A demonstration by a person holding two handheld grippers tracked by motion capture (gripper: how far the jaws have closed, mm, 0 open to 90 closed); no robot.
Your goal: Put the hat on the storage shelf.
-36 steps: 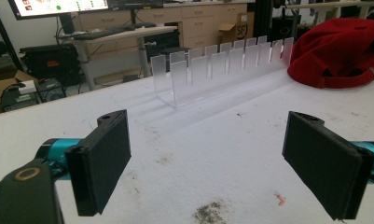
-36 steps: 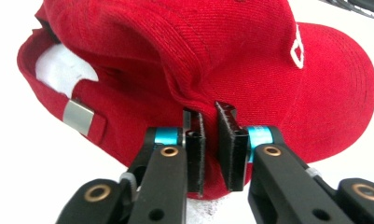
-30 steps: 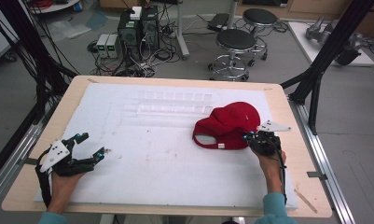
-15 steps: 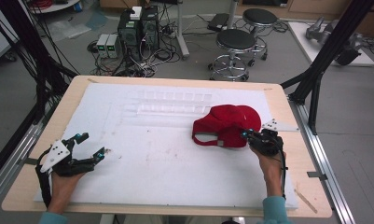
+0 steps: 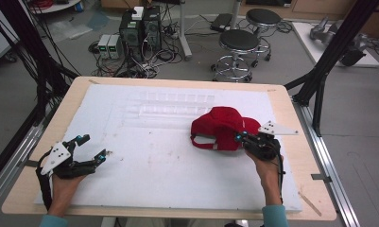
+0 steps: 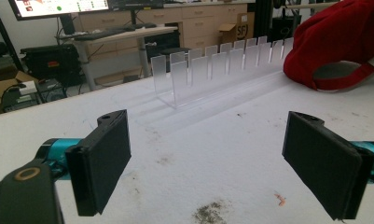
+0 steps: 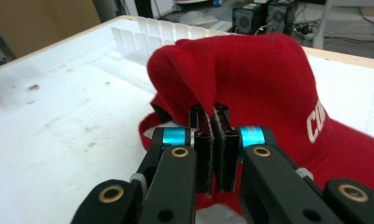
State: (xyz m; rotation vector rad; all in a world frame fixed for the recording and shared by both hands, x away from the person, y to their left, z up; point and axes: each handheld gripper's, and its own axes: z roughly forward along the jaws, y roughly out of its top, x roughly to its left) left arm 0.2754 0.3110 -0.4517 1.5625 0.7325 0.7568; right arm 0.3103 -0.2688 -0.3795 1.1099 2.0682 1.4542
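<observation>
A red baseball cap (image 5: 220,126) with white lettering lies at the right middle of the white board. My right gripper (image 5: 241,138) is shut on a fold of the cap's fabric (image 7: 208,100) at its near right side and lifts it a little; in the right gripper view the jaws (image 7: 211,121) pinch the cloth tightly. My left gripper (image 5: 90,149) rests at the near left of the board, open with nothing between its pads (image 6: 103,163). The cap (image 6: 343,46) shows far off at the upper right of the left gripper view.
A clear acrylic rack with several upright dividers (image 5: 170,105) stands on the white board (image 5: 154,179) behind the cap; it also shows in the left gripper view (image 6: 217,65). Black frame posts (image 5: 326,61) stand at the table's right and left. Stools and computers are on the floor beyond.
My right gripper has moved left and up with the cap's fabric pinched, and the cap has bunched and shifted slightly left. The left gripper has stayed put.
</observation>
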